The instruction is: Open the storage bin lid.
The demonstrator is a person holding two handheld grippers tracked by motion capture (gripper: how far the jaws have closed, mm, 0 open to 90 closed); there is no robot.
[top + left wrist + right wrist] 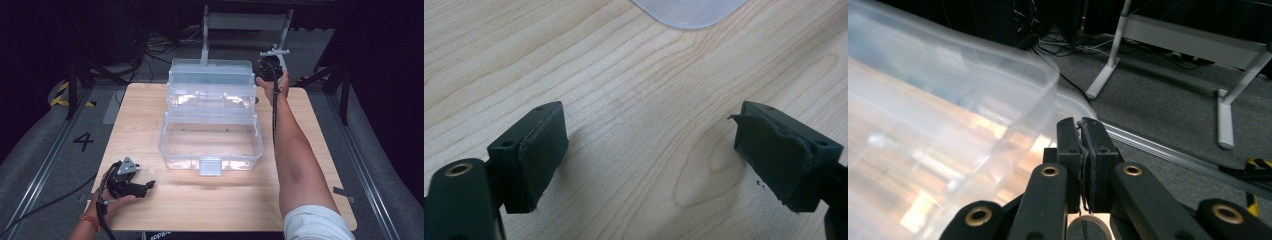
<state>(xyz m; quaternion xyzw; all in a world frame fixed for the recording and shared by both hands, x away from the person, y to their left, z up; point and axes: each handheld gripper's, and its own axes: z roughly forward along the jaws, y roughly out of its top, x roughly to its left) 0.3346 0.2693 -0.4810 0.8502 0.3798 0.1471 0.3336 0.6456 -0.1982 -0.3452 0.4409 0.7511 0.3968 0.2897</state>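
Nearest the person, the left gripper (131, 184) lies low over the front left part of the wooden table (150, 107), held in the left hand (111, 202). Its jaws stand wide apart with nothing between them. In the left gripper view the two black pads (541, 150) frame bare wood grain, and a rounded corner of the clear plastic box (689, 12) shows at the top edge, apart from the jaws. Bare table runs all around this gripper, to the front edge and the left edge alike.

In the middle of the table sits the clear plastic box (210, 145), opened out: its deep lower tray is nearest, with a latch tab (210, 166) hanging at the front wall, and the upper tiers and lid (210, 75) step up and back toward the far edge. A strip of free wood lies either side of it.

Farthest off, the right gripper (265, 70) is held by the right hand (272, 85) at the back right corner of the box, beside the raised lid. Its jaws are pressed together with nothing held between them; in the right gripper view the closed pads (1083, 165) sit just beside the curved clear wall (998, 90). I cannot tell whether they touch it. Beyond lie grey floor and a metal frame leg (1108, 65).
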